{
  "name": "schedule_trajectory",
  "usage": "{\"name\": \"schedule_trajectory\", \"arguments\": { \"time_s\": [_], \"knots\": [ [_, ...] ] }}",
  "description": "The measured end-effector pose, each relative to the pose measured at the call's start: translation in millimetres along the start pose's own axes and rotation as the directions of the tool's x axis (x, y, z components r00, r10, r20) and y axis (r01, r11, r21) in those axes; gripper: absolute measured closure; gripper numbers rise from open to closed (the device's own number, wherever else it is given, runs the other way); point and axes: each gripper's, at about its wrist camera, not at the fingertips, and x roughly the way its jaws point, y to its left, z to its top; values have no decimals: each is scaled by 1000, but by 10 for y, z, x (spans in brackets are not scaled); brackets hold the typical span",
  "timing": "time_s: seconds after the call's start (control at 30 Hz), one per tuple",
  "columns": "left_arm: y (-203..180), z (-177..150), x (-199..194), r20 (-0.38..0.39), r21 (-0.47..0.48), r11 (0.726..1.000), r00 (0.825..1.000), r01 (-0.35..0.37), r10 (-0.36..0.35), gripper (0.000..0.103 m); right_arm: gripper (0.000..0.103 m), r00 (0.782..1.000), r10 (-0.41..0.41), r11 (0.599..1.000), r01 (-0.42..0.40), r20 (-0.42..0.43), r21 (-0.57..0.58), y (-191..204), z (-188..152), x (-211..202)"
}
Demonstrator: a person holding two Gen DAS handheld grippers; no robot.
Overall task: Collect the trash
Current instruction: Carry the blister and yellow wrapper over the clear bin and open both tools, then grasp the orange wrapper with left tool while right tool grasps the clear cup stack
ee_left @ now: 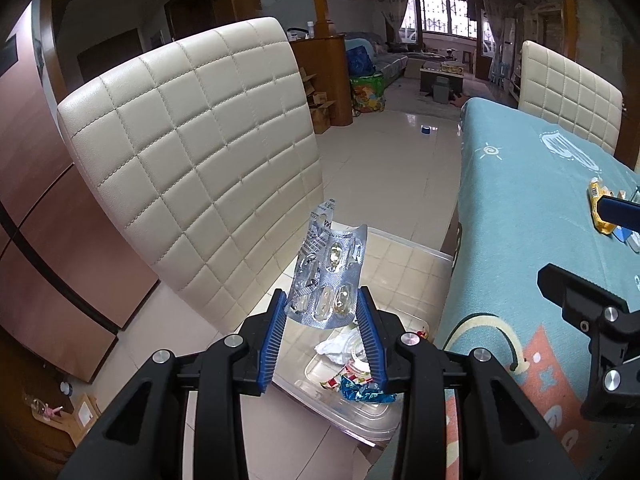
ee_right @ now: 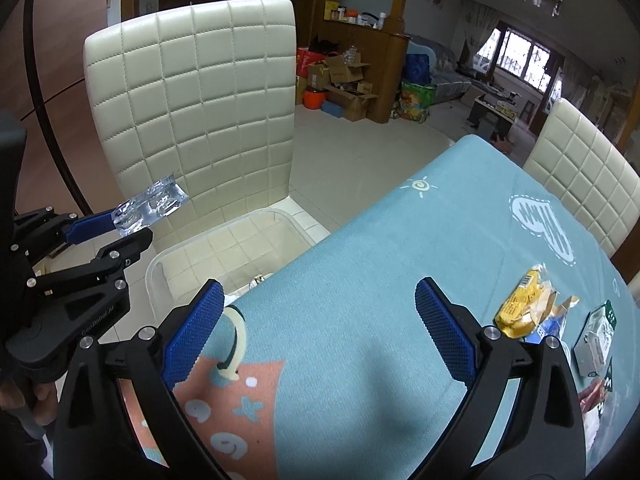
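Observation:
My left gripper (ee_left: 322, 304) is shut on a silver pill blister pack (ee_left: 328, 272) and holds it upright above a clear plastic bin (ee_left: 404, 240) on the floor beside the table. The bin holds crumpled white tissue (ee_left: 334, 346) and coloured wrappers (ee_left: 360, 390). In the right wrist view the left gripper (ee_right: 132, 224) and blister pack (ee_right: 150, 206) show at the left, over the bin (ee_right: 168, 256). My right gripper (ee_right: 320, 320) is open and empty above the blue tablecloth. A yellow wrapper (ee_right: 520, 308), a blue scrap (ee_right: 546, 330) and a small green-and-white carton (ee_right: 596, 338) lie on the table to its right.
A cream quilted chair (ee_left: 192, 152) stands right behind the bin. The table with a blue patterned cloth (ee_right: 380, 240) fills the right side, with a second cream chair (ee_right: 580, 176) at its far edge. Boxes and bags (ee_right: 344, 80) stand at the back of the tiled floor.

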Motion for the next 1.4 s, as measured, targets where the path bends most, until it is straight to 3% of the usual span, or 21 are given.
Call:
{"name": "schedule_trajectory", "arguments": {
  "time_s": [0.13,0.2,0.23,0.7,0.93,1.13,1.4],
  "knots": [
    [-41,27,3,-1,6,1000,1000,12,-12,58,8,1000,-9,1000,9,-2,18,-68,-27,-25],
    [-65,39,-11,-2,2,1000,1000,21,-21,27,8,1000,-13,1000,13,-2,29,-102,-34,-41],
    [-68,43,-36,11,-6,1000,1000,22,-22,25,8,1000,-15,999,15,-3,35,-128,-38,-52],
    [-292,43,-259,28,41,996,997,73,-75,25,8,998,-62,994,60,11,95,-404,-254,-328],
    [-686,24,-606,76,133,985,989,114,-125,25,8,992,-123,977,118,14,177,-787,-529,-617],
    [-1179,-66,-873,88,241,957,979,160,-186,25,8,983,-181,947,171,14,274,-1211,-866,-927],
    [-2028,-279,-1235,74,383,894,957,231,-279,25,8,966,-257,892,240,-6,383,-1799,-1458,-1349]
  ]
}}
